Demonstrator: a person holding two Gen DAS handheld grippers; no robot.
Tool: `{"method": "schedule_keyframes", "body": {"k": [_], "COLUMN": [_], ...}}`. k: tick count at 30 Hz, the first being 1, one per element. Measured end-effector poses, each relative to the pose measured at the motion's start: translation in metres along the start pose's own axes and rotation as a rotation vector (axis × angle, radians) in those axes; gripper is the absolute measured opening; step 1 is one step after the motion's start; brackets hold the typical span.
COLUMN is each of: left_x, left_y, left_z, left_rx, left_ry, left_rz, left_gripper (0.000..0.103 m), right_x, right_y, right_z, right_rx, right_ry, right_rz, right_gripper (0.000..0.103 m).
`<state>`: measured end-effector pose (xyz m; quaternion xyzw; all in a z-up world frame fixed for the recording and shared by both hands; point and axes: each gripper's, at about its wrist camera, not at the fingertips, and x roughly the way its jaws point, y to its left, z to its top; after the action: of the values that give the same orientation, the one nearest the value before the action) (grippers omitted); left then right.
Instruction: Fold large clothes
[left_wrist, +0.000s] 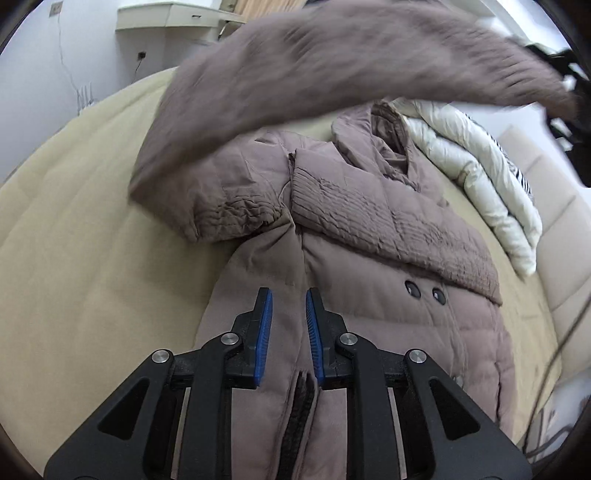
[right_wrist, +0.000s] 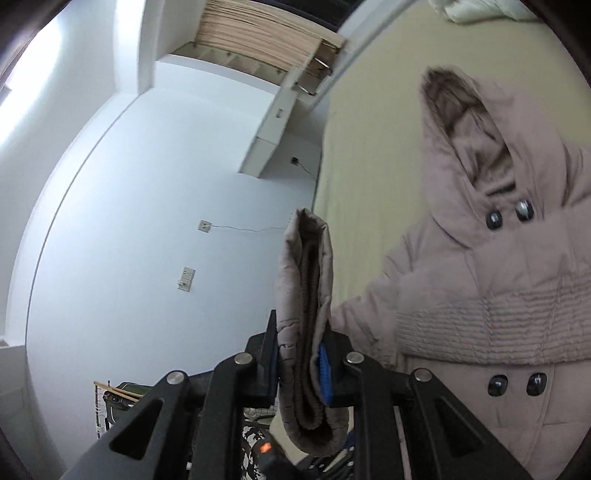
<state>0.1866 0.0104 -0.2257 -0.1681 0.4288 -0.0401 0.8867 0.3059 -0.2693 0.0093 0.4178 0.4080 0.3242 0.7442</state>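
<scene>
A mauve padded coat (left_wrist: 388, 280) with a hood (right_wrist: 480, 147) and dark buttons lies front up on a beige bed (left_wrist: 92, 258). My left gripper (left_wrist: 289, 295) is low over one sleeve. That sleeve's end, with its dark knit lining, fills the narrow gap between the blue pads (left_wrist: 264, 325). My right gripper (right_wrist: 301, 325) is shut on the other sleeve's cuff (right_wrist: 306, 295), which stands up between its fingers with brown knit inside. In the left wrist view that raised sleeve (left_wrist: 332, 74) arcs, blurred, across the top toward the upper right.
A folded white padded garment (left_wrist: 480, 177) lies on the bed beyond the coat, next to an upholstered headboard (left_wrist: 561, 229). A white wall (right_wrist: 147, 221) with sockets and a white shelf unit (left_wrist: 166, 18) stand past the bed's edge. Dark cluttered objects sit low behind my right gripper.
</scene>
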Motion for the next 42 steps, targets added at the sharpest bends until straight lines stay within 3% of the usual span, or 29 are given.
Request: {"method": "schedule_keyframes", "body": {"k": [6, 11, 15, 19, 24, 27, 31, 35, 38, 40, 42], "left_x": [0.033, 0.071, 0.082, 0.090, 0.075, 0.060, 0.028, 0.040, 0.070, 0.110, 0.129], "left_y": [-0.016, -0.003, -0.004, -0.009, -0.026, -0.029, -0.037, -0.053, -0.059, -0.049, -0.043], "left_z": [0.039, 0.065, 0.066, 0.058, 0.048, 0.044, 0.060, 0.102, 0.117, 0.115, 0.110], "left_rx": [-0.028, -0.081, -0.019, 0.042, 0.186, 0.228, 0.212, 0.263, 0.310, 0.321, 0.322], "left_ry": [-0.031, 0.004, 0.003, 0.024, 0.043, 0.031, -0.076, -0.119, -0.076, 0.053, 0.079], "left_rz": [0.034, 0.156, 0.211, 0.248, 0.245, 0.237, 0.236, 0.267, 0.299, 0.326, 0.320], "left_gripper": [0.018, 0.018, 0.018, 0.018, 0.018, 0.018, 0.018, 0.018, 0.018, 0.018, 0.018], "right_x": [-0.057, -0.105, -0.142, -0.158, -0.153, -0.149, -0.148, -0.153, -0.152, -0.152, -0.153], "right_y": [0.070, 0.069, 0.004, -0.110, -0.244, -0.292, -0.300, -0.286, -0.285, -0.289, -0.293], "right_z": [0.017, 0.027, 0.033, 0.019, -0.001, -0.014, -0.016, -0.010, -0.011, -0.012, -0.013], "right_rx": [-0.123, -0.151, -0.067, 0.129, 0.362, 0.430, 0.413, 0.359, 0.342, 0.343, 0.339], "right_ry": [-0.097, -0.181, -0.246, -0.299, -0.292, -0.285, -0.287, -0.263, -0.259, -0.263, -0.263], "right_rz": [0.099, 0.090, 0.022, -0.067, -0.238, -0.308, -0.307, -0.355, -0.378, -0.386, -0.389], "right_gripper": [0.019, 0.019, 0.019, 0.019, 0.019, 0.019, 0.020, 0.021, 0.022, 0.023, 0.026]}}
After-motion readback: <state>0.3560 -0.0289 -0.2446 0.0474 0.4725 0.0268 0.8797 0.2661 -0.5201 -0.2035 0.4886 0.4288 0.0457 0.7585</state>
